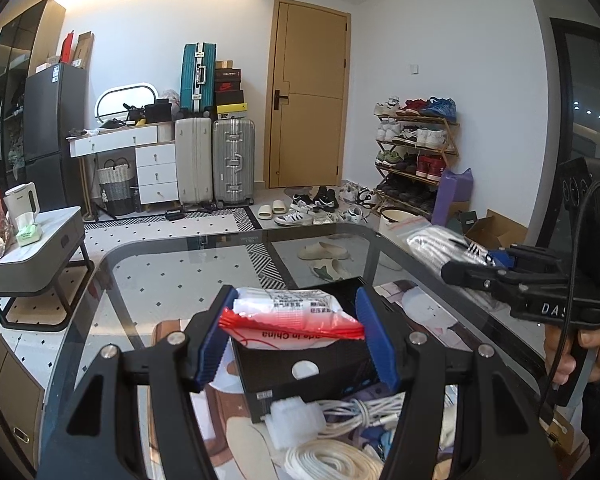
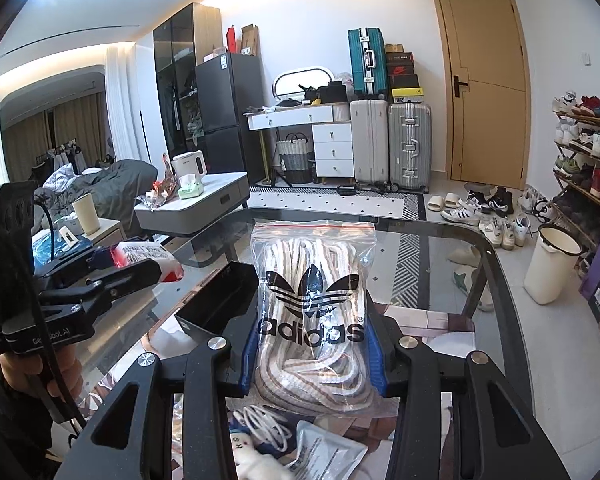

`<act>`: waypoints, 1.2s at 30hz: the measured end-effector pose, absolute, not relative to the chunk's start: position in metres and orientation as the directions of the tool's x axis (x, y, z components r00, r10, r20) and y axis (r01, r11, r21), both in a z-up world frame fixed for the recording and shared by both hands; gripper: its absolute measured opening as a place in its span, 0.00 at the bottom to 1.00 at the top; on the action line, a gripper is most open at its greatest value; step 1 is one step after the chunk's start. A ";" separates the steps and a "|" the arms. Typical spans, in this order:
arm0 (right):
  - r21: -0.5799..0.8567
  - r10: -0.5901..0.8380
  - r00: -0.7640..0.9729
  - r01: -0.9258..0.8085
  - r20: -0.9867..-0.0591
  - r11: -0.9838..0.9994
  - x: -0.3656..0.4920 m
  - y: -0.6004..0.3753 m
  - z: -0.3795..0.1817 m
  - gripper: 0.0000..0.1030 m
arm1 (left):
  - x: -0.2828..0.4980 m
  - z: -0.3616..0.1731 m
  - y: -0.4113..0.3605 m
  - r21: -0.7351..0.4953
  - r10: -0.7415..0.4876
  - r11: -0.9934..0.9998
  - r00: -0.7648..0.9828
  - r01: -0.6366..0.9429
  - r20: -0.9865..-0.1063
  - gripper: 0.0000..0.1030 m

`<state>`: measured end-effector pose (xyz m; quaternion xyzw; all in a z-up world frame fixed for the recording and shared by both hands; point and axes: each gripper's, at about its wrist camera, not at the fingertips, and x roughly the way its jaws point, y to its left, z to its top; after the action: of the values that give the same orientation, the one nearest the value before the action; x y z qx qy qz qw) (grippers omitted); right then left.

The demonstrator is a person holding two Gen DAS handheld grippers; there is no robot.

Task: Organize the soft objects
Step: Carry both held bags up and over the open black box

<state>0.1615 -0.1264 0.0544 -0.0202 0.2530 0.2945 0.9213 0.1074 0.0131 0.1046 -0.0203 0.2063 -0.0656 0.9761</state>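
Observation:
My left gripper (image 1: 294, 320) is shut on a white soft packet with a red sealed edge (image 1: 292, 314), held above a black open box (image 1: 312, 364) on the glass table (image 1: 148, 256). My right gripper (image 2: 310, 348) is shut on a clear zip bag of striped laces with an Adidas logo (image 2: 312, 292), held upright above the table. The right gripper and its bag (image 1: 440, 246) also show at the right of the left wrist view. The left gripper and its packet (image 2: 148, 258) show at the left of the right wrist view.
White cables (image 1: 352, 412), a foam piece (image 1: 296, 420) and a coiled white cord (image 1: 332, 462) lie near the table's front. A small plush toy (image 2: 252, 454) and a flat packet (image 2: 328, 452) lie below the right gripper. A grey side table (image 2: 196, 204) stands left, a white bin (image 2: 552, 264) right.

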 end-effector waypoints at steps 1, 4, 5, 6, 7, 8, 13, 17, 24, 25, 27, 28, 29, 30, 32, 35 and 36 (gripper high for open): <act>0.110 0.532 0.693 -0.556 -0.486 0.824 0.164 -0.124 0.054 0.41 | 0.111 0.104 0.013 -0.066 -0.134 0.991 0.905 0.118 -0.403 0.59; 0.101 0.529 0.678 -0.563 -0.511 0.820 0.169 -0.115 0.048 0.41 | 0.123 0.102 0.011 -0.063 -0.131 0.991 0.905 0.116 -0.405 0.59; 0.099 0.527 0.670 -0.566 -0.523 0.818 0.172 -0.111 0.046 0.41 | 0.126 0.101 0.011 -0.060 -0.129 0.992 0.905 0.115 -0.406 0.59; 0.095 0.524 0.666 -0.567 -0.531 0.818 0.173 -0.109 0.044 0.41 | 0.130 0.100 0.010 -0.056 -0.125 0.992 0.904 0.112 -0.410 0.59; 0.092 0.522 0.661 -0.570 -0.539 0.817 0.176 -0.105 0.042 0.41 | 0.133 0.098 0.011 -0.052 -0.123 0.992 0.903 0.111 -0.411 0.59; 0.088 0.520 0.653 -0.573 -0.551 0.815 0.178 -0.102 0.040 0.41 | 0.136 0.097 0.010 -0.049 -0.120 0.993 0.903 0.109 -0.412 0.59; 0.059 0.510 0.623 -0.597 -0.593 0.800 0.191 -0.085 0.032 0.41 | 0.150 0.086 0.008 -0.056 -0.118 0.993 0.893 0.104 -0.433 0.59; 0.040 0.498 0.599 -0.613 -0.627 0.789 0.202 -0.071 0.025 0.41 | 0.161 0.075 0.003 -0.052 -0.116 0.993 0.881 0.104 -0.458 0.59; 0.002 0.470 0.545 -0.651 -0.694 0.759 0.221 -0.046 0.013 0.41 | 0.178 0.061 0.004 -0.053 -0.119 0.993 0.864 0.107 -0.489 0.59; -0.006 0.461 0.537 -0.656 -0.706 0.755 0.224 -0.043 0.010 0.41 | 0.179 0.059 0.005 -0.055 -0.123 0.992 0.861 0.110 -0.493 0.59; -0.018 0.451 0.524 -0.667 -0.722 0.745 0.229 -0.036 0.007 0.41 | 0.184 0.055 0.005 -0.056 -0.127 0.992 0.854 0.114 -0.505 0.59; -0.025 0.447 0.515 -0.675 -0.731 0.737 0.232 -0.031 0.004 0.41 | 0.186 0.052 0.006 -0.056 -0.128 0.992 0.850 0.116 -0.510 0.59; -0.030 0.444 0.507 -0.683 -0.739 0.730 0.234 -0.027 0.003 0.41 | 0.188 0.049 0.007 -0.057 -0.129 0.992 0.847 0.116 -0.516 0.59; -0.040 0.439 0.501 -0.691 -0.746 0.722 0.236 -0.024 0.001 0.41 | 0.190 0.047 0.008 -0.060 -0.130 0.991 0.843 0.116 -0.521 0.59; -0.060 0.428 0.494 -0.704 -0.757 0.708 0.242 -0.019 -0.004 0.41 | 0.195 0.043 0.010 -0.071 -0.133 0.991 0.835 0.113 -0.534 0.59; -0.066 0.420 0.473 -0.720 -0.775 0.691 0.252 -0.013 -0.008 0.41 | 0.199 0.037 0.014 -0.082 -0.135 0.991 0.826 0.107 -0.547 0.59; -0.064 0.417 0.462 -0.727 -0.783 0.684 0.255 -0.012 -0.010 0.41 | 0.201 0.035 0.012 -0.082 -0.137 0.991 0.822 0.110 -0.553 0.59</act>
<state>0.2552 -0.0124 -0.0101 -0.1993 0.3882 0.3441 0.8314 0.2006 0.0118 0.0349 -0.0231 0.2915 -0.0648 0.9541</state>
